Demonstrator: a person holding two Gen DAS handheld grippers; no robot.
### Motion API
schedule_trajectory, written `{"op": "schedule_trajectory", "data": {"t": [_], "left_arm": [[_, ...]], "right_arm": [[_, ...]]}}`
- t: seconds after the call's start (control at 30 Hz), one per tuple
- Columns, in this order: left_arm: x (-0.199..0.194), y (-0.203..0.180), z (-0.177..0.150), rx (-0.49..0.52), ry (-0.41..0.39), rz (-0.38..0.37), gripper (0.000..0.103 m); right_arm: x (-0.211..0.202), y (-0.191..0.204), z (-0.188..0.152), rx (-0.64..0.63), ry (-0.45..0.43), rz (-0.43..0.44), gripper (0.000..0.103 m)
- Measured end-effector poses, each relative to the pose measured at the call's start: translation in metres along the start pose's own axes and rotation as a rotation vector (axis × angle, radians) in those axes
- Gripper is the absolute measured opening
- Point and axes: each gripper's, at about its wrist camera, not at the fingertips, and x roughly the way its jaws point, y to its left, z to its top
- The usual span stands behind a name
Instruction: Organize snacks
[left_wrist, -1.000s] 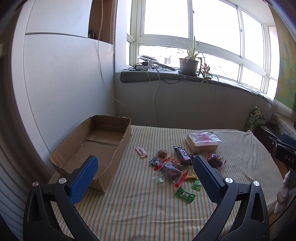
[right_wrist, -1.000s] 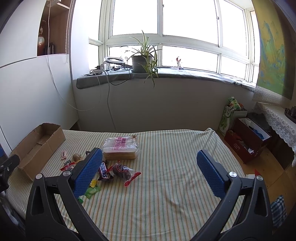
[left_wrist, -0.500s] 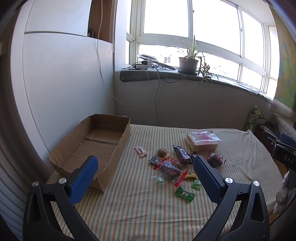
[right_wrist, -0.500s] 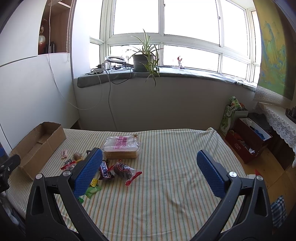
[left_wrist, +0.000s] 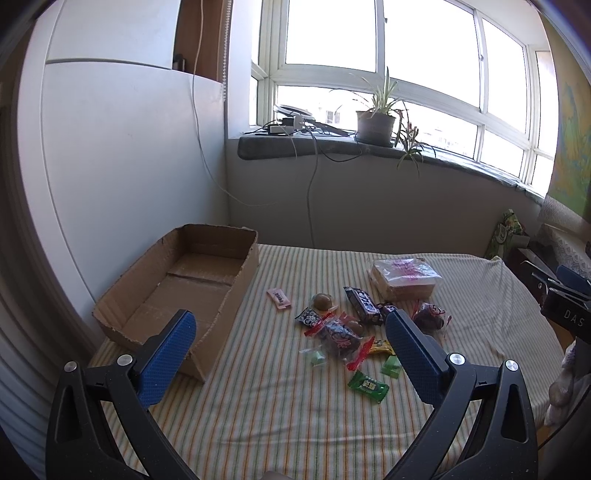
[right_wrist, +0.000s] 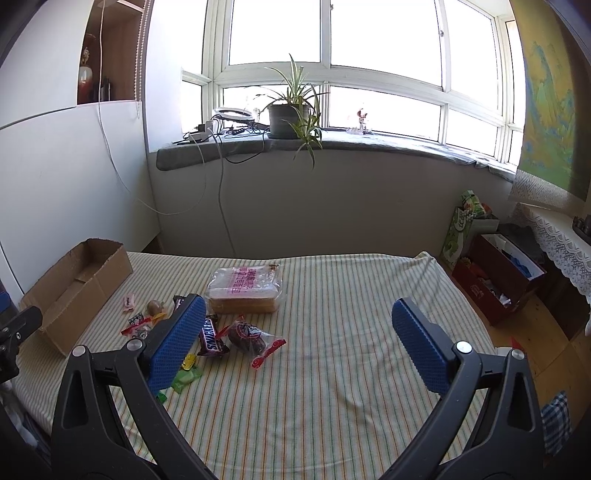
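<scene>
An open, empty cardboard box (left_wrist: 192, 284) lies at the left of the striped table; it also shows in the right wrist view (right_wrist: 77, 284). Several snacks lie in a loose pile right of it: a bagged bread loaf (left_wrist: 404, 278) (right_wrist: 243, 290), a Snickers bar (right_wrist: 210, 336) (left_wrist: 362, 300), a red-ended dark candy bag (right_wrist: 255, 338), a pink wafer (left_wrist: 279, 297), a green candy (left_wrist: 368, 386). My left gripper (left_wrist: 288, 354) is open and empty, held above the table's near edge. My right gripper (right_wrist: 297, 343) is open and empty, above the table right of the pile.
The striped tablecloth (right_wrist: 351, 295) covers the table. A white panel (left_wrist: 129, 166) stands close behind the box. A grey windowsill with a potted plant (right_wrist: 290, 118) and cables runs behind. A red box with clutter (right_wrist: 495, 280) sits on the floor at right.
Both views shift only slightly; the left gripper has eased back a little. Nothing on the table has moved, and both grippers stay open.
</scene>
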Motion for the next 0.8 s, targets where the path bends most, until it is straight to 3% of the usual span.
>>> {"op": "schedule_trajectory", "data": {"t": [0.57,0.77,0.8], "left_arm": [[0.012,0.001,-0.011,-0.012,0.056,-0.021,0.102],[0.025,0.002,-0.026,-0.035,0.125,-0.054,0.093],[0.028,0.002,-0.029,-0.04,0.142,-0.066,0.089]], "right_arm": [[0.013,-0.001,-0.006,-0.016,0.044,0.037,0.096],[0.024,-0.004,-0.014,-0.035,0.083,0.127,0.091],[0.027,-0.004,-0.017,-0.039,0.095,0.145,0.084]]}}
